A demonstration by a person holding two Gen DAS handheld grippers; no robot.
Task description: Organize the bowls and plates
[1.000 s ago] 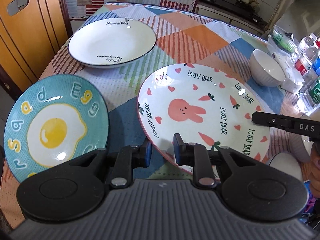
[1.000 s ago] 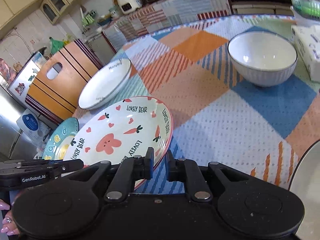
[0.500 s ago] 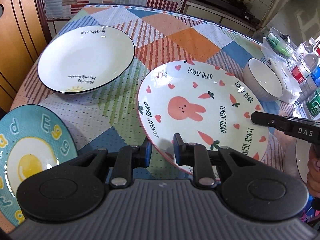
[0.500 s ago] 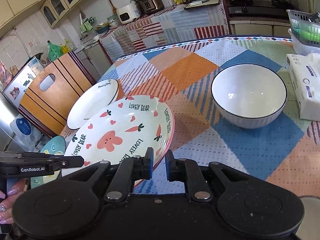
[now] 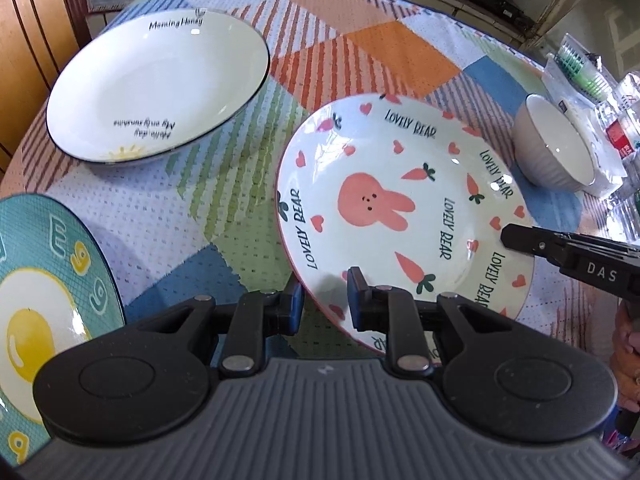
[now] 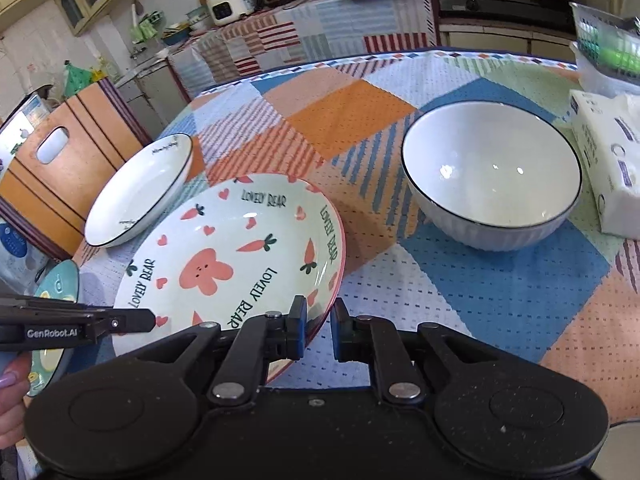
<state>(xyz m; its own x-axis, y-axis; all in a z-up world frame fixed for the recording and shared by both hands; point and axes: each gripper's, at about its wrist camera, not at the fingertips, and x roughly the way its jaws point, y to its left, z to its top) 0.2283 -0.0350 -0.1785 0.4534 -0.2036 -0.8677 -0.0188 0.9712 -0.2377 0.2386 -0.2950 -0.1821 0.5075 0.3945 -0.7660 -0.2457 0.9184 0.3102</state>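
left wrist view: the left gripper [image 5: 323, 300] has its jaws nearly closed on the near rim of the bunny plate [image 5: 400, 216], 1 finger under the edge and 1 over it. the plate sits tilted above the patchwork tablecloth [image 5: 224, 208], with the white "morning honey" plate [image 5: 160, 84] beyond it, the fried-egg plate [image 5: 48, 312] at the left and a ribbed white bowl [image 5: 554, 160] at the far right.

right wrist view: the right gripper [image 6: 320, 330] is clamped almost fully on the opposite rim, so both tools carry the plate together. the large white bowl [image 6: 492, 172] stands well apart.

glazed ceramic looks stiff, slick and breakable; the thin rim is the only hold, so both grips should stay level.
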